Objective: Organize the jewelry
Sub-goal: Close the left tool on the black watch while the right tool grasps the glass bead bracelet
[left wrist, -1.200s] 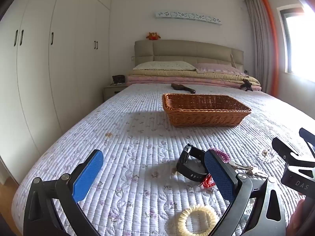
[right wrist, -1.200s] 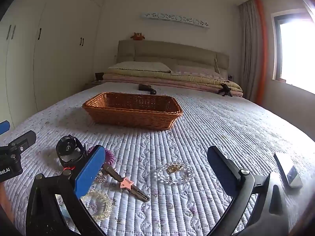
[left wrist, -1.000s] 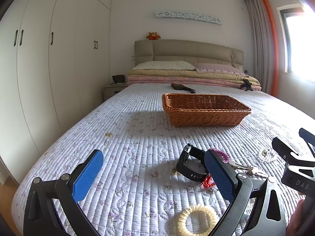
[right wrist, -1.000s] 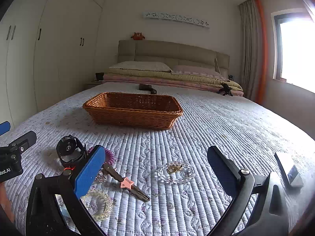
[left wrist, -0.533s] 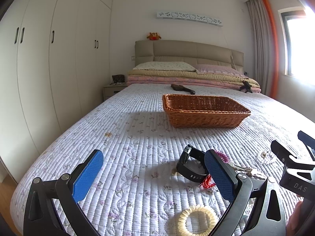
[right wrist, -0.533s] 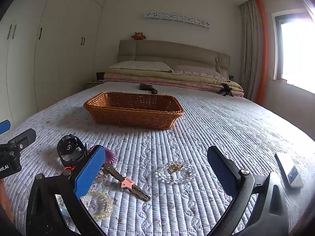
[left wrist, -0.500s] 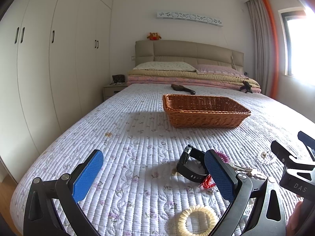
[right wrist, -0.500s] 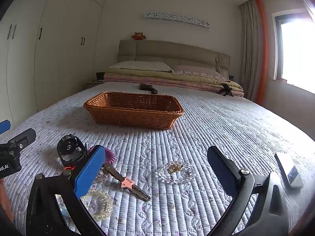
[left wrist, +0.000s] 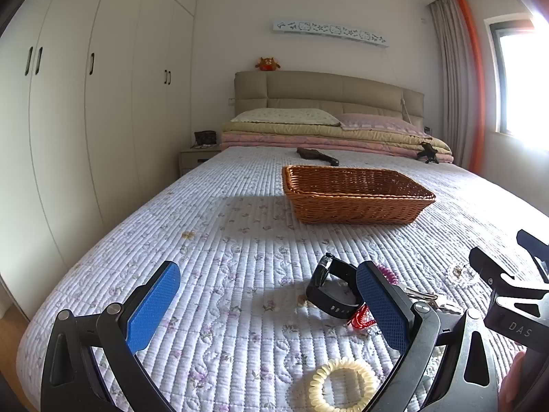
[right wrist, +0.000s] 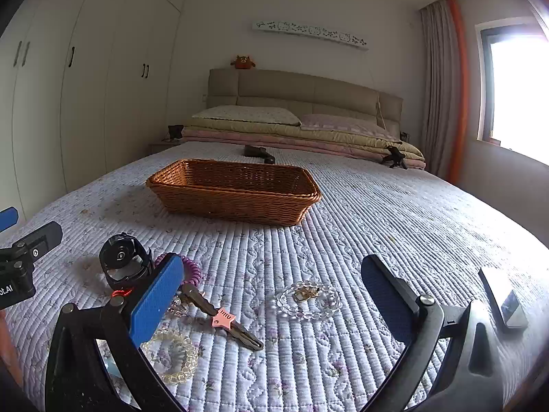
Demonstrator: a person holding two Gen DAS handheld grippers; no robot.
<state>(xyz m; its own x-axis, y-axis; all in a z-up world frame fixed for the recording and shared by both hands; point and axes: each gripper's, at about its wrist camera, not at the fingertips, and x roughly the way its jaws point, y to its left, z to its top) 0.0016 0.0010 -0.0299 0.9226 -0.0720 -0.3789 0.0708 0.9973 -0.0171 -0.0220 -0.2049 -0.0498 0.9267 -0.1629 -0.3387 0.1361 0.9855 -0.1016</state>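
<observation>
A brown wicker basket [left wrist: 357, 202] [right wrist: 233, 195] stands mid-bed. Nearer me lie a black watch [left wrist: 331, 290] [right wrist: 123, 264], a purple coil hair tie [right wrist: 190, 269], a red item [left wrist: 360, 319], a cream coil hair tie [left wrist: 341, 388] [right wrist: 176, 353], keys with a pink star tag [right wrist: 223, 319] and a clear bead bracelet [right wrist: 308, 298]. My left gripper [left wrist: 267, 309] is open and empty, low over the quilt left of the watch. My right gripper [right wrist: 271, 295] is open and empty above the keys and bracelet.
A phone [right wrist: 502, 298] lies on the quilt at the right. A dark object [right wrist: 259, 152] and a small black tripod [right wrist: 394, 158] lie near the folded bedding at the headboard. White wardrobes [left wrist: 85, 103] line the left side.
Both views have shifted only slightly; the items on the quilt have not moved and both grippers stay open.
</observation>
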